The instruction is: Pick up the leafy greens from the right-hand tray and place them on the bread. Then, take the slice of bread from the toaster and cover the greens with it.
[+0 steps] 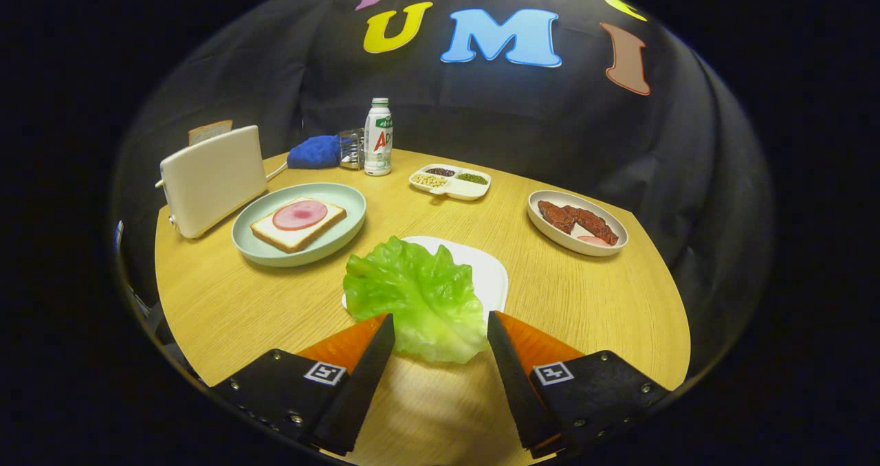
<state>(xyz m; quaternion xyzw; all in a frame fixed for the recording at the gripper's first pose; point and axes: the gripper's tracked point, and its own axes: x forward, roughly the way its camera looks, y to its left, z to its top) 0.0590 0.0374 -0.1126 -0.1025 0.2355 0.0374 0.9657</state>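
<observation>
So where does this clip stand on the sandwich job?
Nothing is done yet. The bread on the green plate carries only a ham slice. In hand: the gripper is open, its fingers either side of the leafy greens, which overhang the white tray. Left: greens onto bread, then the slice from the toaster.

bright green lettuce (416, 297) between the fingers on a white tray (491, 273); beyond, a pale green plate (265, 242), pink ham (300, 214), cream toaster (212, 177), blue cloth (314, 152), light wood desk (227, 301).

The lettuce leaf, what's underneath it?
The lettuce leaf lies on a white tray; the covered part is hidden. The open gripper flanks its near edge.
</observation>
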